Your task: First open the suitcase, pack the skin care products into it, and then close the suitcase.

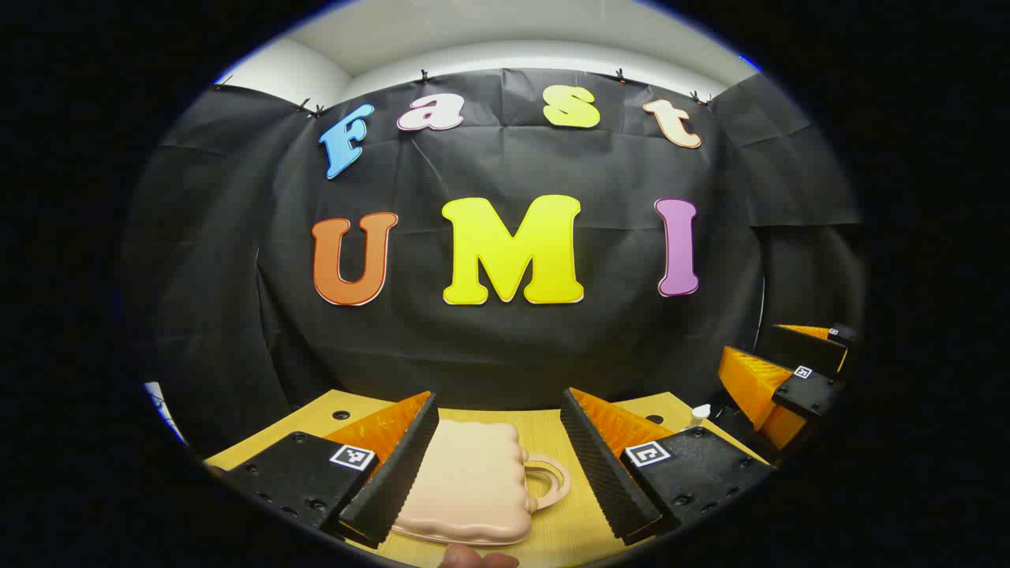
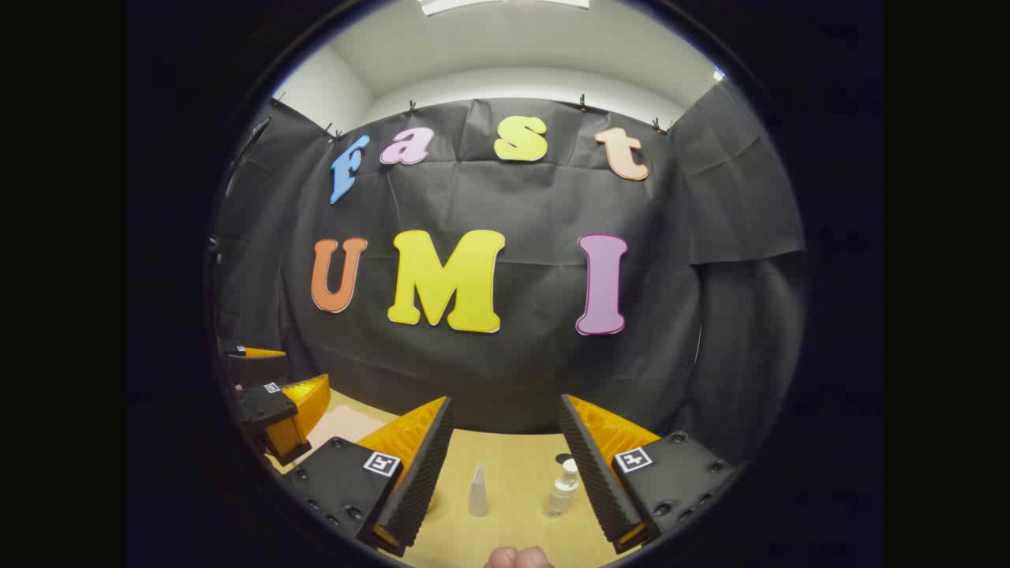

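Both tongs spread wide, gripping nothing, raised above wooden table [image 1: 552, 430]. Left gripper [image 1: 499, 465] frames closed pink suitcase [image 1: 465, 485] lying flat, handle [image 1: 548, 481] pointing right, lid down. Right gripper [image 2: 505, 473] frames two skin care items standing upright: slim tube [image 2: 477, 491] and small pump bottle [image 2: 563, 489], near each other, apart from case. Opening step appears not yet begun. Next move likely calls for left gripper to descend to lid edge and lift, right to steady case. Black cloth wall [image 1: 505, 347] behind.
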Action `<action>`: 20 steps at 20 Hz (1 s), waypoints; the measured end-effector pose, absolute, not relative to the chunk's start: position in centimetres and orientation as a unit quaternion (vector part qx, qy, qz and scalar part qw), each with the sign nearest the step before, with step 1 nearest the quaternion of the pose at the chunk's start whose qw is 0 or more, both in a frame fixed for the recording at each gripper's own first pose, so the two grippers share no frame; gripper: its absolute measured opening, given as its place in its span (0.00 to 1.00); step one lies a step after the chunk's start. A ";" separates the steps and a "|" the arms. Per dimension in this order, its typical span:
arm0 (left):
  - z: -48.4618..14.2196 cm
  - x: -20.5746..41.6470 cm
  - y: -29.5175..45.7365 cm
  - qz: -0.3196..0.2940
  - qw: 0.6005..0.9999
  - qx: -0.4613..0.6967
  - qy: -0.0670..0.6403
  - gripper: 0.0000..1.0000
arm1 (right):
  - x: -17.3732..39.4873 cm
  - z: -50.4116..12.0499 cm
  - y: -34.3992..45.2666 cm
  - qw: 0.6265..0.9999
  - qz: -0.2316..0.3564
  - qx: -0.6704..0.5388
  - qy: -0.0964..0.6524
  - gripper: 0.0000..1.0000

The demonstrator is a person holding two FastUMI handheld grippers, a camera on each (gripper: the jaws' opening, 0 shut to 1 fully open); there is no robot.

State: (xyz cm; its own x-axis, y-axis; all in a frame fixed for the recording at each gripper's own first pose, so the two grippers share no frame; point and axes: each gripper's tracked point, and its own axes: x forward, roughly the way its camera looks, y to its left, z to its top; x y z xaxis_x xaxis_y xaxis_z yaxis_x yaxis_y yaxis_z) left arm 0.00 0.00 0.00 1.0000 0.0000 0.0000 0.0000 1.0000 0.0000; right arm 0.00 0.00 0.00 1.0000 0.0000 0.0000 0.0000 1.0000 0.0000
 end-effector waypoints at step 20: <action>-2.1 1.0 -2.5 -0.038 0.999 0.007 0.029 0.99 | 1.3 -1.7 -1.7 1.000 -0.010 -0.001 0.021 0.80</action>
State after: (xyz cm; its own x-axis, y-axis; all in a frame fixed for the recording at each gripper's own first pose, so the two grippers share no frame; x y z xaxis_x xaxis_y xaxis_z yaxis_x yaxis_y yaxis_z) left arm 1.02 -2.50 -2.10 0.9955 -0.0756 -0.0578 0.0764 0.9970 0.0126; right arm 1.33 -1.74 -1.69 0.9989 -0.0204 -0.0426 0.0204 0.9998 -0.0015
